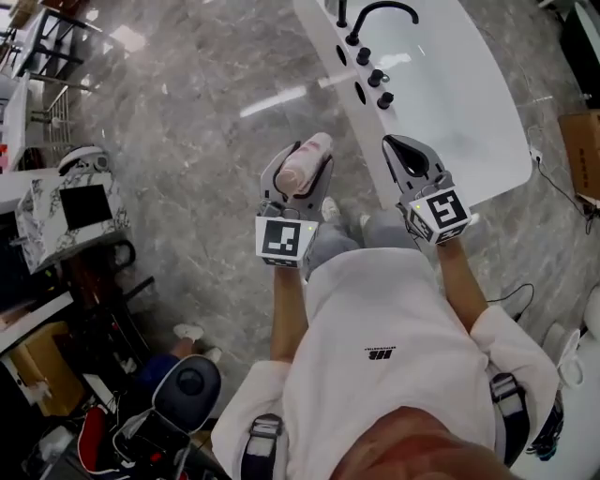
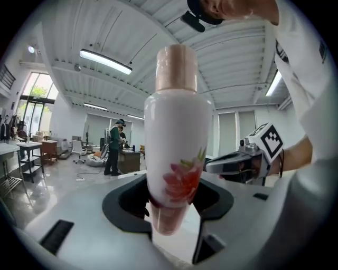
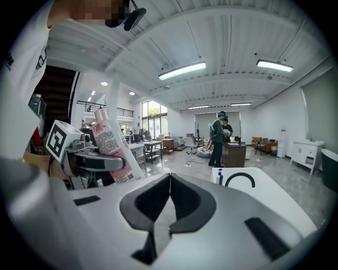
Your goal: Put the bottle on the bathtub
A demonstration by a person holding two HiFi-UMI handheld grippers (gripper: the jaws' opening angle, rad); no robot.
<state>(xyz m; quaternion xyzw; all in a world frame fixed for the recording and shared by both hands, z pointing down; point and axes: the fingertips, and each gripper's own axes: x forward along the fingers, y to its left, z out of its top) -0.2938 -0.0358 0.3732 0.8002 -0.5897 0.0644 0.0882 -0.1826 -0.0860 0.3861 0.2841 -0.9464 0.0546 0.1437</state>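
My left gripper (image 1: 296,180) is shut on a white bottle (image 1: 305,165) with a pink cap and a red flower print, held above the marble floor just left of the bathtub. The same bottle (image 2: 177,132) stands upright between the jaws in the left gripper view. The bottle (image 3: 112,145) also shows at the left of the right gripper view, printed side towards the camera. My right gripper (image 1: 409,161) is shut with nothing in it, its jaws meeting (image 3: 169,203). It hovers over the near rim of the white bathtub (image 1: 469,112).
A black faucet (image 1: 382,11) and several black knobs (image 1: 375,79) sit on the bathtub's left rim. A marble-patterned box (image 1: 70,211) and clutter stand at the left. A cardboard box (image 1: 581,150) lies at the right. Two people (image 3: 221,138) stand by a desk far off.
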